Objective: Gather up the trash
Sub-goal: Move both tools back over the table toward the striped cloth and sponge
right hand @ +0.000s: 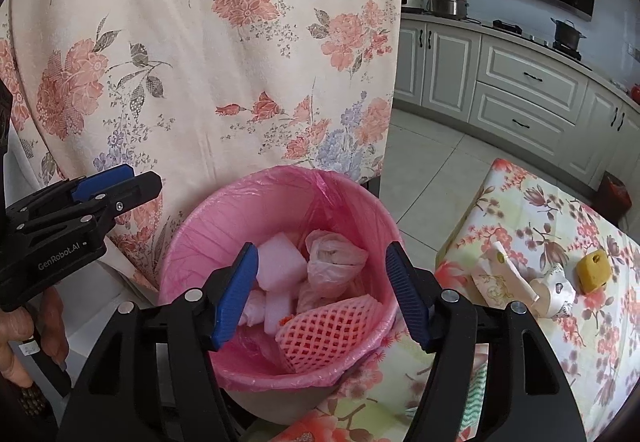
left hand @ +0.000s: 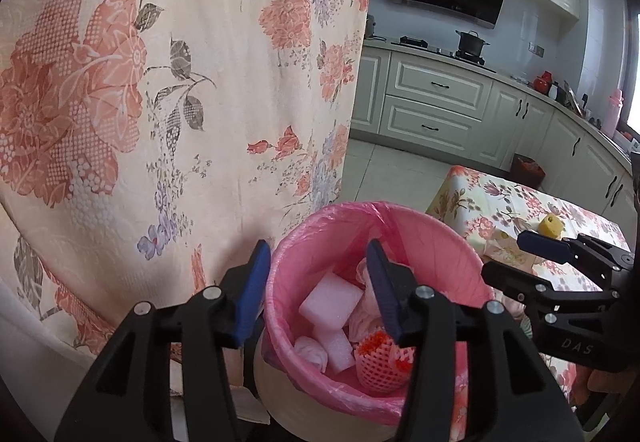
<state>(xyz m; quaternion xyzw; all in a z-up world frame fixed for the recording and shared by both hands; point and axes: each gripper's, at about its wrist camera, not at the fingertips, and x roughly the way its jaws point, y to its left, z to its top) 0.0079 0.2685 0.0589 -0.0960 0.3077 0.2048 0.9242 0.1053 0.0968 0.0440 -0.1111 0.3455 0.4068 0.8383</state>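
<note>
A bin with a pink liner (left hand: 440,238) (right hand: 192,242) stands below both grippers. Inside lie white foam blocks (left hand: 330,300) (right hand: 278,262), a crumpled plastic bag (right hand: 334,254) and a pink foam net sleeve (left hand: 378,366) (right hand: 328,326). My left gripper (left hand: 318,254) is open above the bin's left rim, with nothing between its blue pads. My right gripper (right hand: 322,254) is open over the middle of the bin and holds nothing. Each gripper also shows in the other's view: the right gripper (left hand: 516,260) at the right, the left gripper (right hand: 136,178) at the left.
A floral cloth (left hand: 160,82) hangs close behind the bin. To the right stands a table with a floral cover (right hand: 560,322) bearing a yellow lump (right hand: 593,270) (left hand: 551,226) and crumpled wrappers (right hand: 512,278). A dark bin (left hand: 528,170) sits on the floor by the kitchen cabinets. A hand (right hand: 24,326) holds the left gripper.
</note>
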